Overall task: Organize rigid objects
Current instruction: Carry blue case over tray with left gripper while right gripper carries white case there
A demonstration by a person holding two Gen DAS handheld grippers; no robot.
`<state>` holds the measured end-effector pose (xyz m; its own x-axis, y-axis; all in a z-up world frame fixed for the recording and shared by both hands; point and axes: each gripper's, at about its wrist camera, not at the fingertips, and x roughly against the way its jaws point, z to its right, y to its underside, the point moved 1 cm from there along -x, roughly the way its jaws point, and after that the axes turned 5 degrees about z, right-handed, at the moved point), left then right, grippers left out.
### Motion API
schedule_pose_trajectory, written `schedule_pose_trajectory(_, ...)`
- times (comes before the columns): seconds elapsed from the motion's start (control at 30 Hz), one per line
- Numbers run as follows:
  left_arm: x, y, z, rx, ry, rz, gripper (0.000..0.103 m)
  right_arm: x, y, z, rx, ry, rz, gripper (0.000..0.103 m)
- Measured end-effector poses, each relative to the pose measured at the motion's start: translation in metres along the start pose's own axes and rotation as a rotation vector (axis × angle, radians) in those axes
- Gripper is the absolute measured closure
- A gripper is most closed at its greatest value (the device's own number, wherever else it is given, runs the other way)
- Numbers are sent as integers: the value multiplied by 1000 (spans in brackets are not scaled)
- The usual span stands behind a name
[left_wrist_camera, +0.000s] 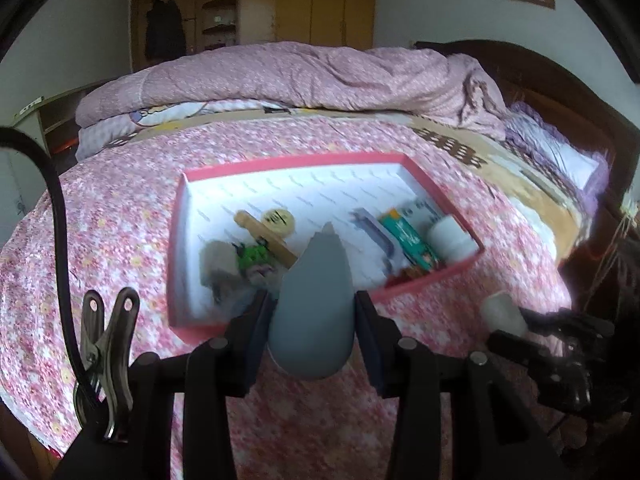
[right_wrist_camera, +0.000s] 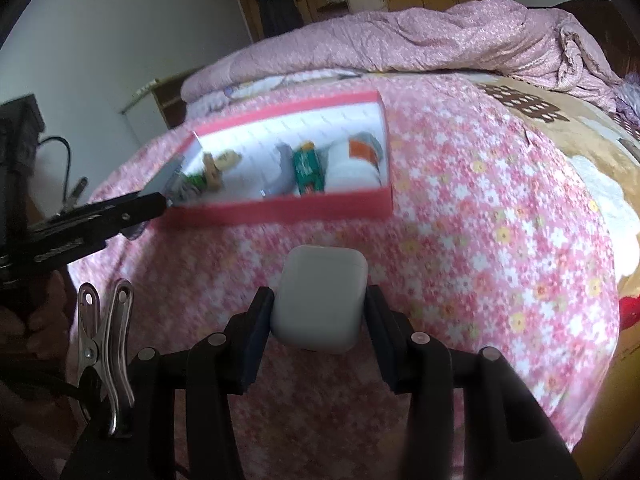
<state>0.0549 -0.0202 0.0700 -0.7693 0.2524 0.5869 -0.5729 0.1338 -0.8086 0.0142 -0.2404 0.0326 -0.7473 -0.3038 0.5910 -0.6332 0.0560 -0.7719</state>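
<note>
My left gripper (left_wrist_camera: 314, 312) is shut on a grey, teardrop-shaped object (left_wrist_camera: 314, 312), held above the near edge of a pink box (left_wrist_camera: 304, 162) with a white lining that lies on the bed. In the right wrist view my right gripper (right_wrist_camera: 320, 308) is shut on a white earbud case (right_wrist_camera: 320, 304), held over the floral bedspread in front of the same pink box (right_wrist_camera: 280, 210). The left gripper (right_wrist_camera: 120, 208) with its grey object shows at that box's left corner. In the left wrist view, the right gripper (left_wrist_camera: 532, 324) with the white case (left_wrist_camera: 502, 314) shows at the right.
The box holds several items: a wooden piece (left_wrist_camera: 264, 234), a green toy (left_wrist_camera: 256, 256), a green packet (left_wrist_camera: 408, 240), a white jar (left_wrist_camera: 448, 236). A folded pink quilt (left_wrist_camera: 300, 76) lies behind it. The dark headboard (left_wrist_camera: 560, 88) rises at the right, a wardrobe (left_wrist_camera: 312, 0) beyond.
</note>
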Motion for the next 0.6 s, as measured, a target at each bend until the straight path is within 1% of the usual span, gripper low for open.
schedule_pose_trajectory(0.2, -9, -16, -9, 20, -26, 18, 59, -6, -24, -10, 60, 9, 20, 56)
schedule_pose_trajectory(0.47, -32, -33, -24, 75, -28, 8, 59, -25, -56, -25, 119, 5, 36, 56)
schedule_pose_trajectory(0.6, -45, -43, -30, 95, -34, 10, 59, -39, -71, -26, 117, -1, 32, 56)
